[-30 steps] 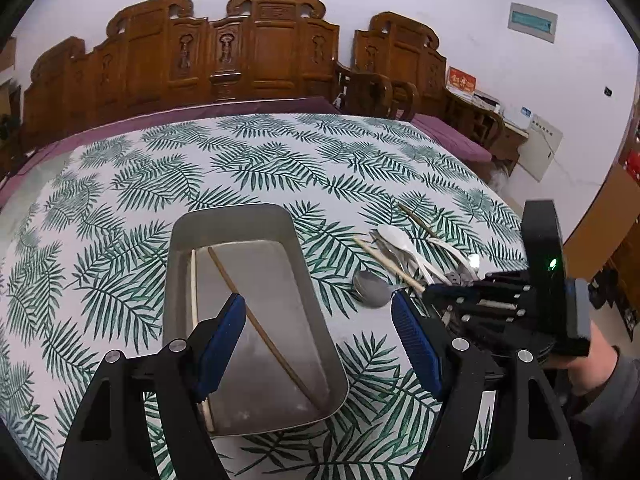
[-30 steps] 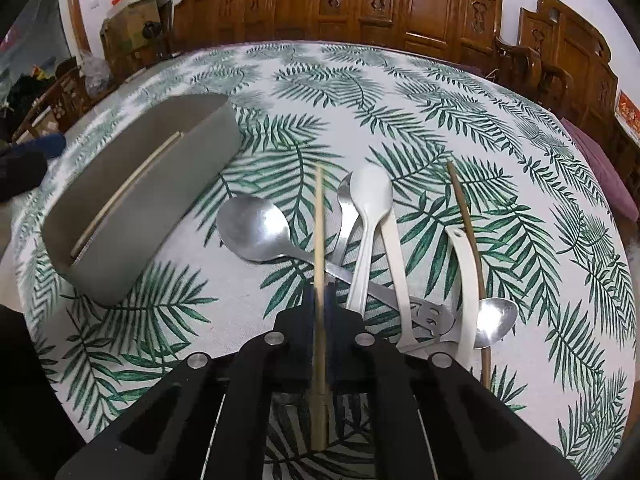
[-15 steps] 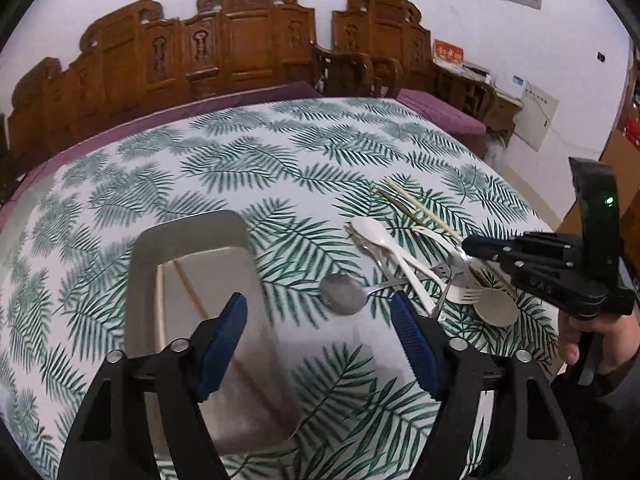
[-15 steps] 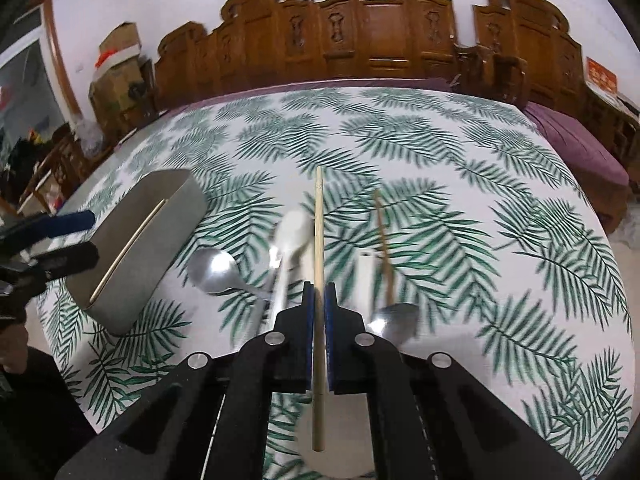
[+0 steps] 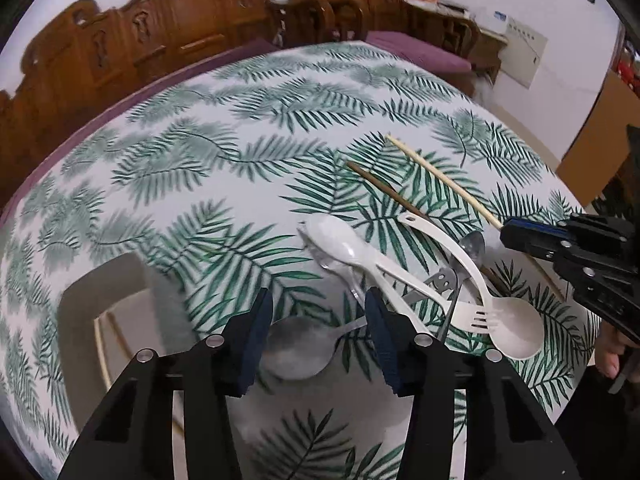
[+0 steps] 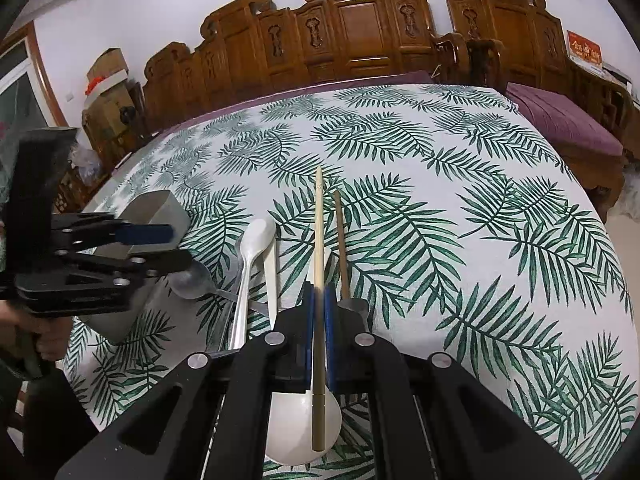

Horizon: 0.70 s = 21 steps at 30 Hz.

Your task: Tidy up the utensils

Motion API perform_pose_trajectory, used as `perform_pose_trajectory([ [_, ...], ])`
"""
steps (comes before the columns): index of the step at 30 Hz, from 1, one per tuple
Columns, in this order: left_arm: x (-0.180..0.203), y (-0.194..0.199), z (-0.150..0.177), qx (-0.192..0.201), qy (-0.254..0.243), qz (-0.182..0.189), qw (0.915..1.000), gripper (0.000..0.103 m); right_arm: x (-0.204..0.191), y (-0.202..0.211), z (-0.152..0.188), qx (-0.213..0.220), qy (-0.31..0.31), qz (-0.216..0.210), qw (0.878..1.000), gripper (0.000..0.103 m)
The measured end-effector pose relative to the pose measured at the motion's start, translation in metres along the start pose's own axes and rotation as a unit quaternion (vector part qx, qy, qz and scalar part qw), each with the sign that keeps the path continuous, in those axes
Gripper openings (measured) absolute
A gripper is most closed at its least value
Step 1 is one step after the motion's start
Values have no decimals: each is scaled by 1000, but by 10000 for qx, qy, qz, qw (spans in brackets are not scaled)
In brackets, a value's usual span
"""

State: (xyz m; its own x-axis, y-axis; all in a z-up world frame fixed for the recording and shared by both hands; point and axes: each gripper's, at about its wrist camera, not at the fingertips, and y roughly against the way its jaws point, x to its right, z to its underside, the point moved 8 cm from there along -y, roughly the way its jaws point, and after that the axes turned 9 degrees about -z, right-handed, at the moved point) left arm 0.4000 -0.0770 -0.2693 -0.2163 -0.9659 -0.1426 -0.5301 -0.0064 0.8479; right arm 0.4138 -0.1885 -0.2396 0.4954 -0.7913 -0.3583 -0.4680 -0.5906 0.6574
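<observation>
My right gripper (image 6: pixel 319 312) clamping a pale chopstick (image 6: pixel 319 240), my left gripper (image 5: pixel 316 332) closing over a metal spoon (image 5: pixel 296 350) beside the metal tray (image 5: pixel 84 344), two chopsticks (image 5: pixel 105 344) lying inside it.

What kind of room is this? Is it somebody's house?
Probably a home's dining or sitting room. A big table wears a leaf-print cloth, carved wooden benches with purple cushions line the wall, and spoons and chopsticks lie out waiting to be sorted.
</observation>
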Motion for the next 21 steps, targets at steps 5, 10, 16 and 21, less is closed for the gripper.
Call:
perform_pose_trajectory([
  [5, 12, -14, 7, -267, -387, 87, 9989, 38, 0, 1, -1, 33, -51, -65, 10000, 6],
  [10, 24, -25, 18, -576, -874, 134, 9944, 38, -1, 3, -3, 81, -87, -140, 9998, 6],
  [16, 22, -35, 20, -766, -987, 116, 9921, 38, -1, 4, -3, 94, -118, -161, 9998, 6],
  [21, 26, -32, 22, -826, -1191, 210, 9892, 27, -2, 5, -4, 97, -106, -183, 9997, 6],
])
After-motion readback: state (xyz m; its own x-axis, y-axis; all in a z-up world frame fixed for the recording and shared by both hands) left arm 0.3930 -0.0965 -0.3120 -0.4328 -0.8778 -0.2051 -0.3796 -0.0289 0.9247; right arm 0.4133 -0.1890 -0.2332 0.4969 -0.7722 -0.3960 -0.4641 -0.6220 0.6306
